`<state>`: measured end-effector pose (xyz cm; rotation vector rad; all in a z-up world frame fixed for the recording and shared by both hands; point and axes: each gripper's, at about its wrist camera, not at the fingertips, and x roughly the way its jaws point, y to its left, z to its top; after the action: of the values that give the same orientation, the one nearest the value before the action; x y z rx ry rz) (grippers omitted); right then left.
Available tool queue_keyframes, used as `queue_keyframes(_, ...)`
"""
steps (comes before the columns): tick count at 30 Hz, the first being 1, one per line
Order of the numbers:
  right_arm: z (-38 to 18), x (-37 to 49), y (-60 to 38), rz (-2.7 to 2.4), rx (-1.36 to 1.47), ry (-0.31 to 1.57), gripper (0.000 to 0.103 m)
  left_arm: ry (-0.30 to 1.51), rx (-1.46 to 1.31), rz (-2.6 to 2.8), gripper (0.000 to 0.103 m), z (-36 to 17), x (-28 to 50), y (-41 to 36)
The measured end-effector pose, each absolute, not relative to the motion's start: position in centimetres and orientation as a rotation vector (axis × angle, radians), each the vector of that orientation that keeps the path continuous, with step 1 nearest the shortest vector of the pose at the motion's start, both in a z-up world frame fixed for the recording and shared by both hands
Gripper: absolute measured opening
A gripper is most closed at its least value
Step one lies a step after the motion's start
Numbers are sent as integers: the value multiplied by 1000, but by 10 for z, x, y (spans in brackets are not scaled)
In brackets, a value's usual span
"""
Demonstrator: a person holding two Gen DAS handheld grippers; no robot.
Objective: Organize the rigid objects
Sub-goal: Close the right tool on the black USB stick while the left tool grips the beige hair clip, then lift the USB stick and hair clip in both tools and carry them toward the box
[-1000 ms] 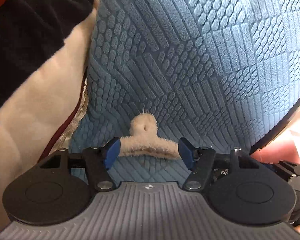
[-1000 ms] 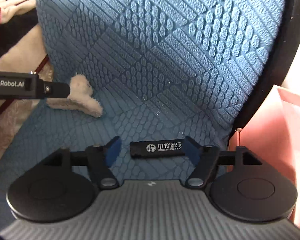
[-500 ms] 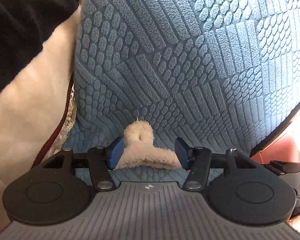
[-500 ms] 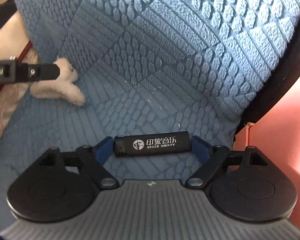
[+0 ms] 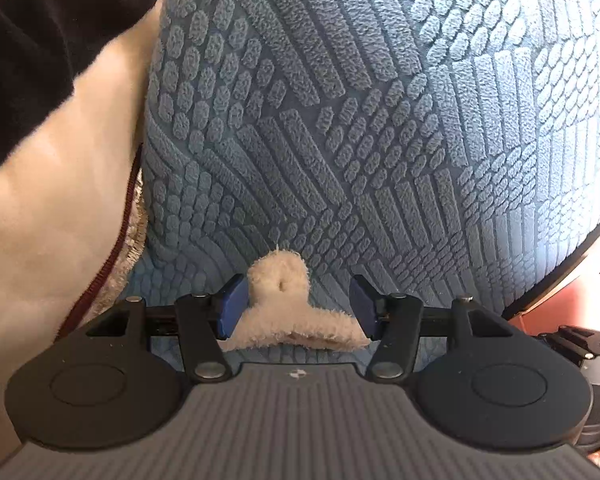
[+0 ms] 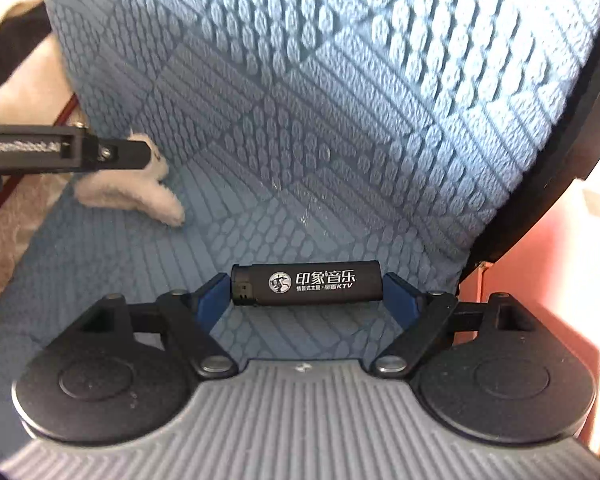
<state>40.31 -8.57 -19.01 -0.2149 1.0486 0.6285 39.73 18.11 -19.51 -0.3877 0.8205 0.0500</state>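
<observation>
Right wrist view: the right gripper was seen with its blue pads set against the two ends of a black lighter, which was pinched lengthwise between them, lying level just above the blue textured seat cover. White Chinese characters, a round emblem and the letters KTV were printed along the lighter's side, and its nozzle end was turned toward the left pad. The cover's curved right edge was bordered by a black rim, with a pink surface beyond it. Bare blue fabric was spread ahead of the lighter and to its left.

Further left, the left gripper was seen side-on, reaching over a fluffy cream hair claw that lay on the cover.

In the left wrist view, the left gripper was spread around the hair claw. The left pad was touching the claw's rounded loop; the right pad met the tip of its right wing. Whether the claw was gripped could not be told. The cover's left edge was bordered by cream and black plush fabric.
</observation>
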Motion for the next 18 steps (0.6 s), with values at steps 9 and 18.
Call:
queue_keyframes(9,-192,402,-90,630,-223,1054,85,885,-337,81,54,-214,418,175)
queue_keyframes(18,-200,395,-84,664,-235,1048,85,918,-273,106,37,-224,423,164)
